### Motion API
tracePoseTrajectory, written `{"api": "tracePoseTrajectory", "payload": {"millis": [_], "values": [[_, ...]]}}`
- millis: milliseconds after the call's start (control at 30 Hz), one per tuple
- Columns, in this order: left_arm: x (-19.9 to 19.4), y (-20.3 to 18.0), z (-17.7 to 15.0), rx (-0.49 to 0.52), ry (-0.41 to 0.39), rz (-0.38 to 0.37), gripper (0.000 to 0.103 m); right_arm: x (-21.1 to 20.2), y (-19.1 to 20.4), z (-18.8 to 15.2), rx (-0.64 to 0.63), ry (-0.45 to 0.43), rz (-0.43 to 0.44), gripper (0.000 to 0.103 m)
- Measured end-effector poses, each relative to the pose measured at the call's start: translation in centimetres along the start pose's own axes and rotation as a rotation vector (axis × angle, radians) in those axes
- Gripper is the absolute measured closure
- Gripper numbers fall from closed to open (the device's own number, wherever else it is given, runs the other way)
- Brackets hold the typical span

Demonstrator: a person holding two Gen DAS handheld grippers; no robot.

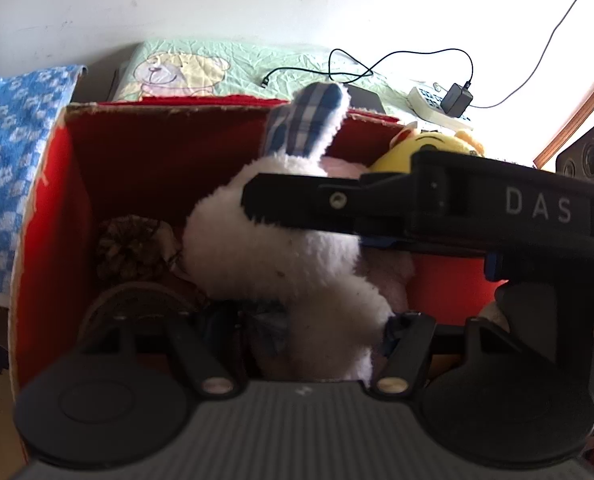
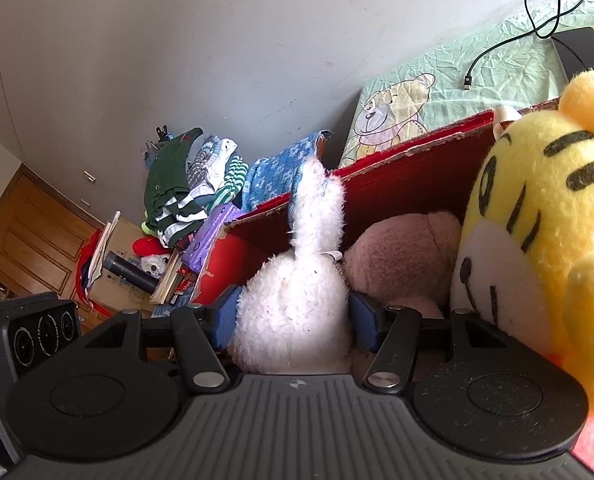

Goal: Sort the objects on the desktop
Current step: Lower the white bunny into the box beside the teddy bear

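Inside the red cardboard box (image 1: 69, 184), left of the yellow tiger plush (image 2: 537, 232), my right gripper (image 2: 293, 320) clamps the white plush rabbit (image 2: 293, 308) for lowering; my left gripper's (image 1: 297, 328) spread I cannot tell.

Rabbit plush (image 2: 293, 312) in box (image 2: 397, 176), bear plush (image 2: 401, 256) right, tiger plush (image 2: 537, 232) beyond.

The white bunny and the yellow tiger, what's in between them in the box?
A pink plush toy sits between the white bunny and the yellow tiger inside the red box, as the right wrist view shows best.
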State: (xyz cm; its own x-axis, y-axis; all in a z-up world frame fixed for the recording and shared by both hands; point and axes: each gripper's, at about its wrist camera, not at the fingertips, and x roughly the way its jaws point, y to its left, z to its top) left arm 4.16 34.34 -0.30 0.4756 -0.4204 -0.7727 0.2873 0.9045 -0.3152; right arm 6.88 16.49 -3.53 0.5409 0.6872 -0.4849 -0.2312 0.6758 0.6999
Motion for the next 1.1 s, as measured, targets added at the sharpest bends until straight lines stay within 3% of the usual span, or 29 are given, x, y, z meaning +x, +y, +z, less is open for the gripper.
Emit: {"api": "tracePoseTrajectory", "payload": {"millis": [733, 1100], "values": [[0.42, 0.28, 0.13, -0.034, 0.042, 0.036, 0.031, -0.01, -0.02, -0.25, -0.02, -0.015, 0.007, 0.041], [0.52, 0.31, 0.17, -0.034, 0.051, 0.033, 0.026, -0.64, -0.33, -0.35, 0.009, -0.024, 0.053, 0.038]]}}
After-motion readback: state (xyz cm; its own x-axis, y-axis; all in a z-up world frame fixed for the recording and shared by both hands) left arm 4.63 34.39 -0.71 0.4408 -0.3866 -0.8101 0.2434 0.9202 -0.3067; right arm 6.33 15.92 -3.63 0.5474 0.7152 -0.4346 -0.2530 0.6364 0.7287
